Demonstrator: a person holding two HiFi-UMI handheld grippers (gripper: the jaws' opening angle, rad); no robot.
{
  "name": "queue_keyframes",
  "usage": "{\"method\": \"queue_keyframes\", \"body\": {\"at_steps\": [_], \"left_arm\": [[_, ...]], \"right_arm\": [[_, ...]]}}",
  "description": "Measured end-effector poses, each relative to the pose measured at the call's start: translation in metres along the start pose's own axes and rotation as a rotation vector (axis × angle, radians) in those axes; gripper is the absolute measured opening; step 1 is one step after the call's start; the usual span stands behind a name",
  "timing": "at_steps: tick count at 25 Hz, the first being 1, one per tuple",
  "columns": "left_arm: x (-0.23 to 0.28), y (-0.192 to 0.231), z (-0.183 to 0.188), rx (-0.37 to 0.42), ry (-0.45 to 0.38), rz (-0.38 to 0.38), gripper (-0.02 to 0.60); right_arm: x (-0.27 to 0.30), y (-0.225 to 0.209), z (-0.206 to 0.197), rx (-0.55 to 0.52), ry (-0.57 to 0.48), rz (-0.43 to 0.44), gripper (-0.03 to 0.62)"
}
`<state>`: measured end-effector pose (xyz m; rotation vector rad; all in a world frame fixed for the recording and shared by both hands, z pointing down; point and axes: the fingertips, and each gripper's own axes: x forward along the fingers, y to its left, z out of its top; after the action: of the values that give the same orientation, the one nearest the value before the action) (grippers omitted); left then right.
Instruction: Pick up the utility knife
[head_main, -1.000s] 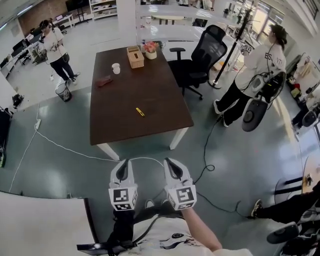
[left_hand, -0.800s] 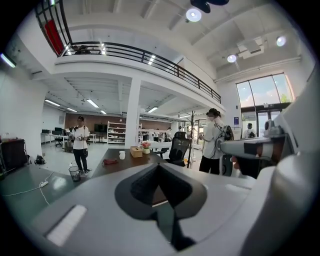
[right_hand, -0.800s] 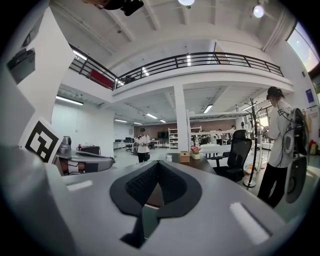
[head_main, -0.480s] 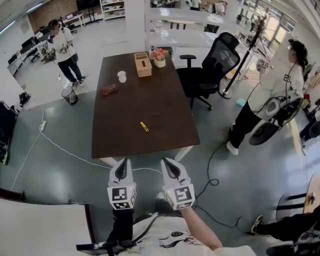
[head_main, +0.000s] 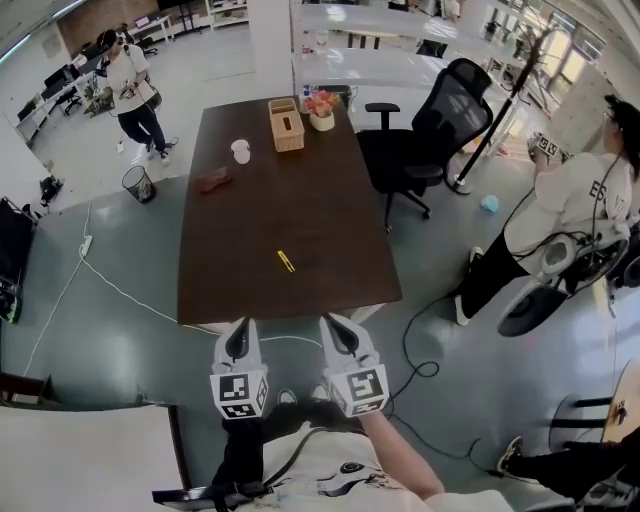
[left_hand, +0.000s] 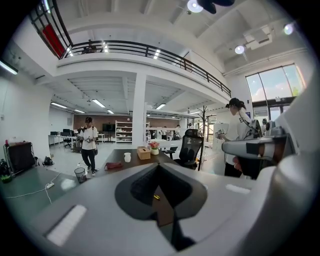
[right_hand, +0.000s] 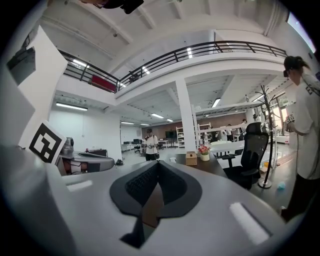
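Nearest, the grey plastic left gripper (head_main: 241, 330) and its twin, the right gripper (head_main: 338, 328), are held side by side over the glossy grey-green floor (head_main: 120, 340), each with a black-and-white marker cube behind its jaws. Both are clenched on nothing: each gripper's own view shows its ribbed black pads meeting at the tips, with only a diamond-shaped gap behind them.

Beyond them stands the dark brown rectangular wooden table (head_main: 300, 180) on white legs, its near edge just past the jaw tips. The slim yellow utility knife (head_main: 286, 261) lies flat and slantwise on the near half of the top, well apart from both grippers. The left gripper view shows it only as a yellow fleck (left_hand: 156, 197) through the jaw gap.

On the far half are a flat reddish-brown object (head_main: 212, 183) at the left and a small white cup (head_main: 240, 151). At the far end are a woven tan box (head_main: 286, 125) and a pot of pink flowers (head_main: 321, 112). A black mesh office chair (head_main: 440, 120) stands at the far right corner.

Only the head view lays out the tabletop. The gripper views alone show the white mezzanine with its black railing (left_hand: 150, 50) overhead.
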<state>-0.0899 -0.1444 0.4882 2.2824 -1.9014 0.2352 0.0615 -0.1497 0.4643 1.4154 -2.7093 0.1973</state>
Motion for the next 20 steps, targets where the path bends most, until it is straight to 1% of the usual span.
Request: {"method": "queue_keyframes", "body": {"at_steps": [3, 8, 15, 20], "left_arm": [[0.010, 0.008, 0.003, 0.000, 0.001, 0.009, -0.008], [0.036, 0.029, -0.008, -0.018, 0.028, 0.006, -0.008], [0.102, 0.057, -0.003, -0.027, 0.055, -0.076, -0.009], [0.137, 0.077, -0.016, -0.046, 0.101, -0.125, -0.008]], "right_arm": [[0.016, -0.002, 0.002, 0.008, 0.010, 0.012, 0.002], [0.045, 0.000, -0.009, 0.002, 0.052, 0.018, 0.002], [0.104, -0.019, -0.008, 0.016, 0.095, -0.039, 0.002], [0.141, -0.028, -0.030, 0.082, 0.183, -0.061, 0.002]]}}
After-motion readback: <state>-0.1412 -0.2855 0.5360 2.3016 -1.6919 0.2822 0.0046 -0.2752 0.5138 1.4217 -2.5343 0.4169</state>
